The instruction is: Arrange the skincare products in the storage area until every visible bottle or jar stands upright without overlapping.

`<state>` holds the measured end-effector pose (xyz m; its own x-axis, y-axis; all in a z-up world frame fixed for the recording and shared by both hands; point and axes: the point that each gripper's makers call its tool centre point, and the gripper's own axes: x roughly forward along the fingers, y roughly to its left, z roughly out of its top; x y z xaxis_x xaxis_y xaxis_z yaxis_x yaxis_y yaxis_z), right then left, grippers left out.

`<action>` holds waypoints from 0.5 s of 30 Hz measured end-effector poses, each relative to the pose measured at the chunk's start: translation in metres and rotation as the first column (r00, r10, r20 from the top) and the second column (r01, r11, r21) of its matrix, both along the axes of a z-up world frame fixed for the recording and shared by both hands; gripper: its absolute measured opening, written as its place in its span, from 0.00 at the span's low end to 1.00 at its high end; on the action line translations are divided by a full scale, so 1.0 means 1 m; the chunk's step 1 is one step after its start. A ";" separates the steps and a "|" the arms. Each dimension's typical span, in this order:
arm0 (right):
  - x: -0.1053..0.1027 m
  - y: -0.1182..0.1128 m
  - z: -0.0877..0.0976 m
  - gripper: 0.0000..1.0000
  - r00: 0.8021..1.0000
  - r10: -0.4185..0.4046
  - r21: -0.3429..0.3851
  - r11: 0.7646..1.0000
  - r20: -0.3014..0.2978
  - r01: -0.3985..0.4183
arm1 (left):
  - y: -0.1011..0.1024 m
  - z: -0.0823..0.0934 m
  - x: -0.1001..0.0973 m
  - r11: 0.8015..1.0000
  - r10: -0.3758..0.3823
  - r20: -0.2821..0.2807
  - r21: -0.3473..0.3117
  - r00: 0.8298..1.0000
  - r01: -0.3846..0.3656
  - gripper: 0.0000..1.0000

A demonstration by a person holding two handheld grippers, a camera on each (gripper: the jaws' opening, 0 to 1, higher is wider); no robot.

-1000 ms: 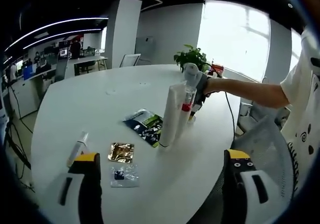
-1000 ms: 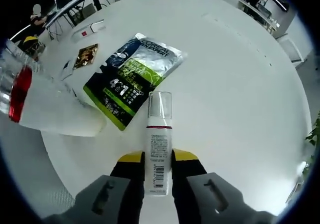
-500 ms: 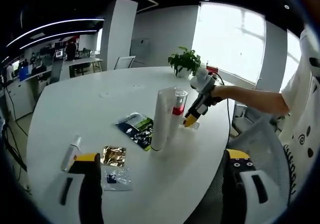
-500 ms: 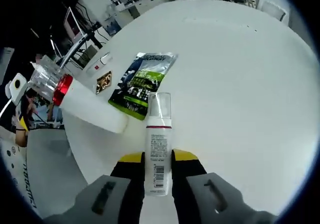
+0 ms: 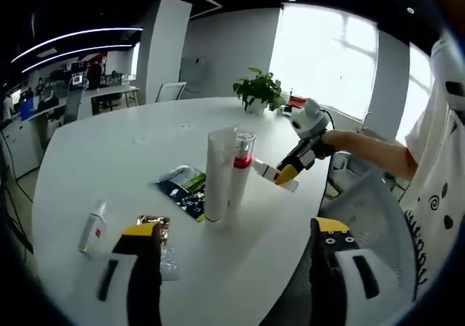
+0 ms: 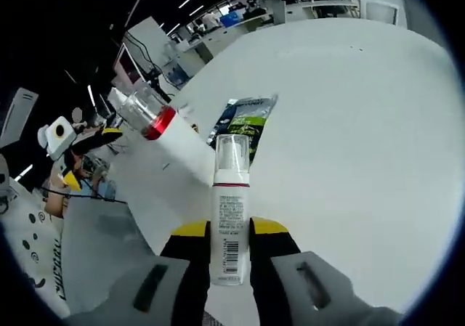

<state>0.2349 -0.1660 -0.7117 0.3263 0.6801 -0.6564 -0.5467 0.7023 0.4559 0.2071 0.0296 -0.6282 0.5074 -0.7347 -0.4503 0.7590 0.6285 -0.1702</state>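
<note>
Jaws of my right gripper (image 6: 231, 240) are clamped on a slim white pump bottle (image 6: 230, 217) with a clear cap and a barcode label, lifted off the glossy white tabletop (image 6: 349, 123); my left gripper (image 5: 229, 268) hangs spread wide, holding nothing. I'm mid-carry, I'd say. Next comes setting it base-down beside the tall white tube (image 5: 216, 173) and red-banded bottle (image 5: 240, 168), apart from both. Crinkly foil sachet (image 5: 183, 188) and small tube (image 5: 93, 228) lie flat.
</note>
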 end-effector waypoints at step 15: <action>-0.037 0.046 0.057 0.20 0.993 0.077 0.212 0.973 0.090 -0.094 | -0.025 0.004 -0.016 0.993 -0.090 -0.040 -0.082 0.995 0.087 0.66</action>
